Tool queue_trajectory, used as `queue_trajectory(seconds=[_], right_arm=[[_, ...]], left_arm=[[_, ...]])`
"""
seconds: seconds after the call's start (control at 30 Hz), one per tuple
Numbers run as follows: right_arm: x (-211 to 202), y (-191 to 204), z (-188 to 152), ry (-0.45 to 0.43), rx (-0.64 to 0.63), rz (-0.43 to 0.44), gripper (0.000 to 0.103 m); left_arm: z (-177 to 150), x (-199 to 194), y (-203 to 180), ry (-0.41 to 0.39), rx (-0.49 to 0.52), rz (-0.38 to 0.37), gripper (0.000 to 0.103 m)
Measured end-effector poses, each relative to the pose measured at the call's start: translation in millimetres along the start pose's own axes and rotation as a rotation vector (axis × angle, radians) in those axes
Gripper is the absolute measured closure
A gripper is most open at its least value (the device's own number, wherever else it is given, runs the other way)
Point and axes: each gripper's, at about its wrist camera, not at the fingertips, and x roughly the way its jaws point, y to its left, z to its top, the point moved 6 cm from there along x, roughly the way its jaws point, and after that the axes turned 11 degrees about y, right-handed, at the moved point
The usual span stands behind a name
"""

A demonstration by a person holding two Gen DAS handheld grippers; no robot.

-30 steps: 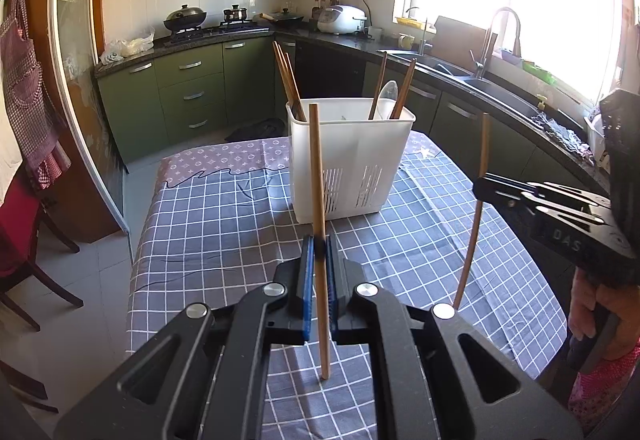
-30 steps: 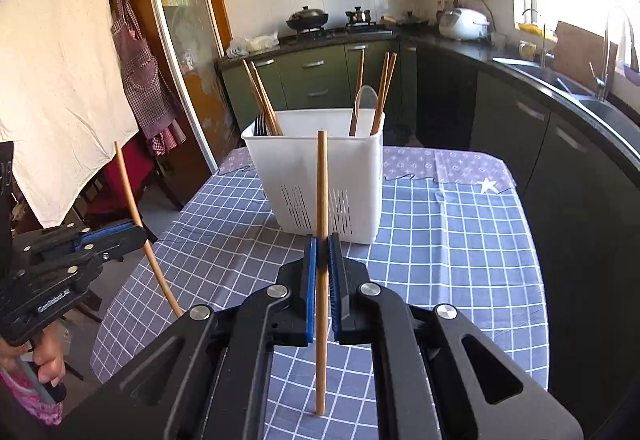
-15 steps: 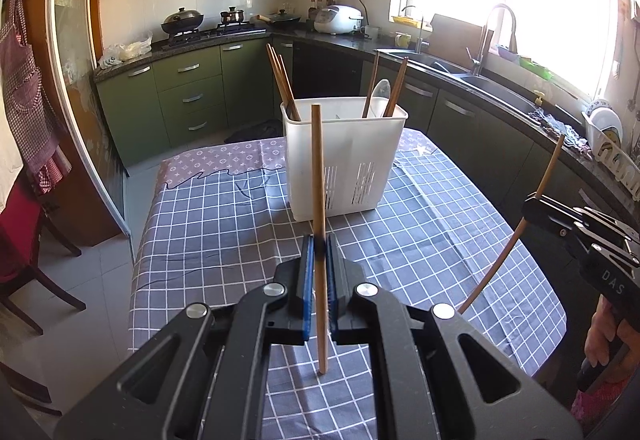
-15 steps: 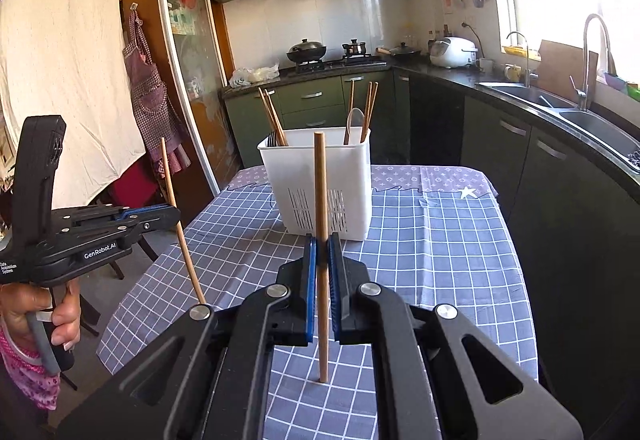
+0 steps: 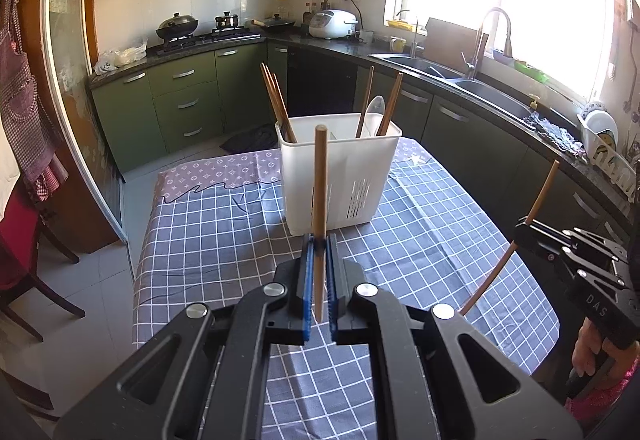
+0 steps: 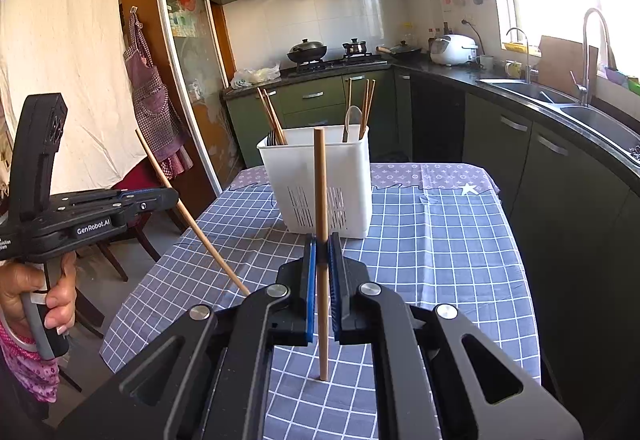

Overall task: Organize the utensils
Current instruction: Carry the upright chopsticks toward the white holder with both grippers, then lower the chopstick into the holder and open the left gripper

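A white slotted utensil holder stands on the checked tablecloth; it also shows in the right wrist view. Several wooden chopsticks and a pale spoon stick out of it. My left gripper is shut on an upright wooden chopstick, short of the holder. My right gripper is shut on another upright chopstick, also short of the holder. The right gripper shows at the right in the left wrist view with its chopstick tilted. The left gripper shows at the left in the right wrist view.
The table carries a grey-blue checked cloth. Green cabinets, a stove with pots and a sink run behind and to the right. A red chair stands left of the table. An apron hangs by the doorway.
Both grippers have drawn back and risen from the holder, still gripping their chopsticks. The right gripper's chopstick now tilts in the left wrist view, where it stood nearly upright.
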Motion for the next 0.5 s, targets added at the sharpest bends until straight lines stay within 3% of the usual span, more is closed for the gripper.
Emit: queue_trajectory(seconds=[0.5], right_arm=[[8, -12, 0, 0.006, 0.021, 0.031, 0.096]], left_arm=[[97, -40, -12, -0.058, 0.062, 0.002, 0.097]])
